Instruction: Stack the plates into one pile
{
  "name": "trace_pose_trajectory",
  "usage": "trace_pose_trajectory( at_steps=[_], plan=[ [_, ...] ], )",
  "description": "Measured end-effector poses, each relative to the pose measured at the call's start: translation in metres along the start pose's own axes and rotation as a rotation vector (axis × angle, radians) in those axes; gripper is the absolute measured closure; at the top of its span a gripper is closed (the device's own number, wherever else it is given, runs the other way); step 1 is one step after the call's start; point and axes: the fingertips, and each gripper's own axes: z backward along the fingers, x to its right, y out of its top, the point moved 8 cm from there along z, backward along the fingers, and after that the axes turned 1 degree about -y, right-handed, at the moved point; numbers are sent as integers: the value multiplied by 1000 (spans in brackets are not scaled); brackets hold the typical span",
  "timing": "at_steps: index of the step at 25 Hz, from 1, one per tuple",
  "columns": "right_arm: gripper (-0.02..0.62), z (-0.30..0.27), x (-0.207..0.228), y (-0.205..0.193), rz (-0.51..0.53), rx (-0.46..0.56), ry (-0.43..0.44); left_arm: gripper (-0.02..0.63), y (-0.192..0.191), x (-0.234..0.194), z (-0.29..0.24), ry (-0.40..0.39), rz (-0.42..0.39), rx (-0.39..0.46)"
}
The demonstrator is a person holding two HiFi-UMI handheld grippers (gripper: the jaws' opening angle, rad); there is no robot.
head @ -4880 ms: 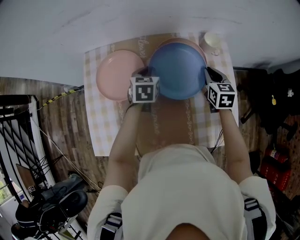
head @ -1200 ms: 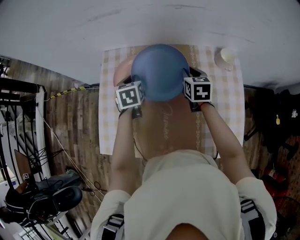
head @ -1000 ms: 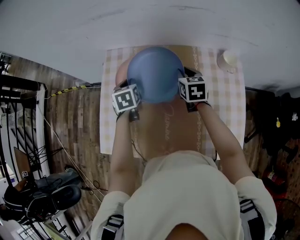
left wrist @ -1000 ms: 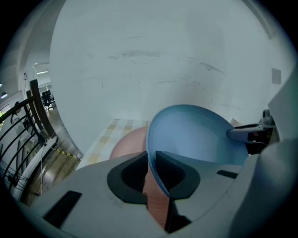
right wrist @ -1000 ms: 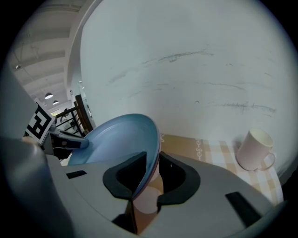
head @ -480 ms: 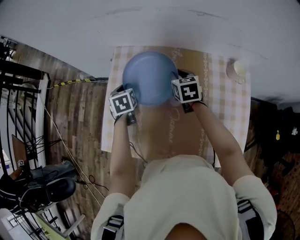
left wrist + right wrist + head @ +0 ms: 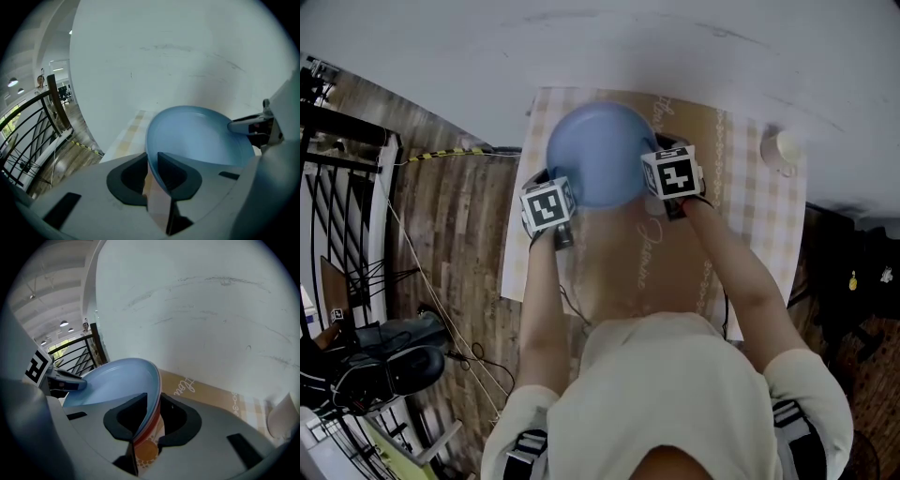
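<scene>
A blue plate (image 7: 598,155) hangs over the left end of the table, level between both grippers. A pinkish plate (image 7: 149,434) shows under its rim. My left gripper (image 7: 151,171) has the near-left rim (image 7: 154,173) between its jaws; they are opening, with the pads still on the rim. My right gripper (image 7: 151,416) is shut on the right rim. In the head view the left gripper (image 7: 557,180) and the right gripper (image 7: 654,156) flank the plate. The single pink plate seen earlier at the table's left is hidden beneath the blue one.
A checked tablecloth (image 7: 755,225) with a brown middle strip (image 7: 661,262) covers the small table against a white wall (image 7: 609,47). A white cup (image 7: 784,148) stands at the far right corner. Wooden floor and a black railing (image 7: 328,141) lie to the left.
Both grippers carried the blue plate leftward and a little down, over the lone pink plate. That plate's edge no longer shows. The motion has nearly stopped.
</scene>
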Motion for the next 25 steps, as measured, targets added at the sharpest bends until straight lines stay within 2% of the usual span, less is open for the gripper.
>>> trace_pose_trajectory(
  at_steps=[3,5,7,16,20,25],
  plan=[
    [512,-4,0,-7,-3,-31,23,548,-3,4,-4,5,-27,5],
    [459,-6,0,-12,-5,-49,35,548,-4,6,-7,21,-52,19],
    [438,-6,1,-14,4,-36,23,541,-5,7,-7,41,-53,14],
    [428,15,0,-19,18,-6,6,517,-7,7,8,9,-6,91],
    [428,32,-9,-21,33,16,26,518,-9,12,23,-3,22,119],
    [432,61,-24,-22,48,73,64,518,-15,24,49,-54,86,161]
  ],
)
